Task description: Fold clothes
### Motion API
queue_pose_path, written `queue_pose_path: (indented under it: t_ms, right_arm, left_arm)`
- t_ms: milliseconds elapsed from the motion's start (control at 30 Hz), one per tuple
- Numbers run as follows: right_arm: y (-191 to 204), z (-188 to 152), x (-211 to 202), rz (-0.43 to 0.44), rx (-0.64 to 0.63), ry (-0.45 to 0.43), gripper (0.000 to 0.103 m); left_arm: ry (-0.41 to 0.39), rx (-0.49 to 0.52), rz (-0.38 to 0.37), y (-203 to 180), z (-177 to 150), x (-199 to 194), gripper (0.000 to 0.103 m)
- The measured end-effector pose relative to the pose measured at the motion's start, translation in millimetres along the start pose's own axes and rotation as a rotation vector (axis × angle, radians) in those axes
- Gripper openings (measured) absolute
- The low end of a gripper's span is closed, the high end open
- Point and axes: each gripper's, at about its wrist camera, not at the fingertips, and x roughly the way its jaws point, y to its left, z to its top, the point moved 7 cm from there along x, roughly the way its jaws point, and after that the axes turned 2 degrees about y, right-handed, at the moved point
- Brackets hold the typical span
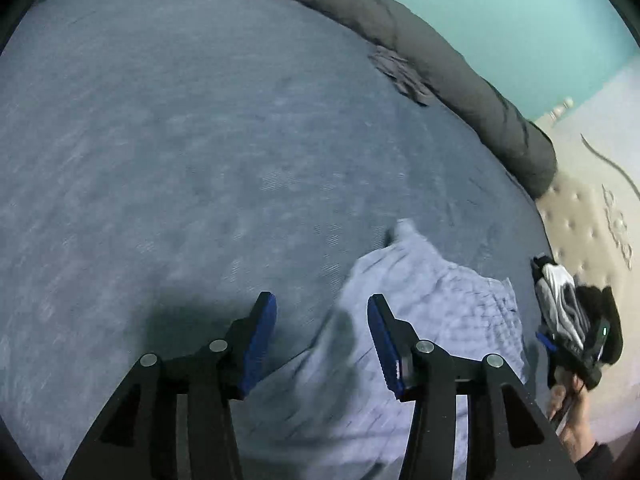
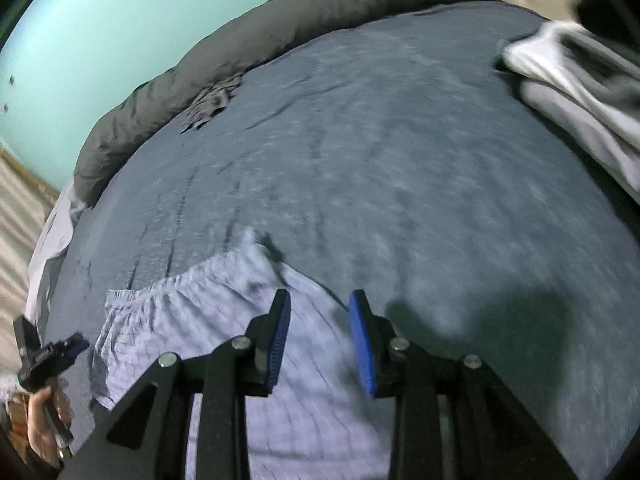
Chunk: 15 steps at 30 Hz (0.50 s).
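The pale checked garment (image 1: 420, 320) lies flat on the bed's blue-grey sheet (image 1: 180, 140), at the near edge, with its gathered waistband (image 2: 168, 284) toward the middle of the bed. We hold the left gripper (image 1: 322, 340) above the garment's left part; its blue-padded fingers (image 1: 260, 344) stand spread, with nothing between them. We hold the right gripper (image 2: 320, 340) above the garment's right edge; its fingers (image 2: 362, 344) stand apart by a narrower gap, also empty. A rolled dark grey duvet (image 1: 460, 80) lies along the far side of the bed. A small dark cloth (image 2: 212, 100) rests against it. A pile of grey and white clothes (image 2: 580, 92) sits near the right edge. Both frames are motion-blurred.
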Motion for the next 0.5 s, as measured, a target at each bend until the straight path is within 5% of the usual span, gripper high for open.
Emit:
queue_pose_path:
  t_ms: [500]
  right_arm:
    - [49.1,26.8,69.4,0.022,-0.162,0.081,0.035]
  left_arm:
    - [0.069,0.067,-0.052,-41.4,36.7,73.1,0.050]
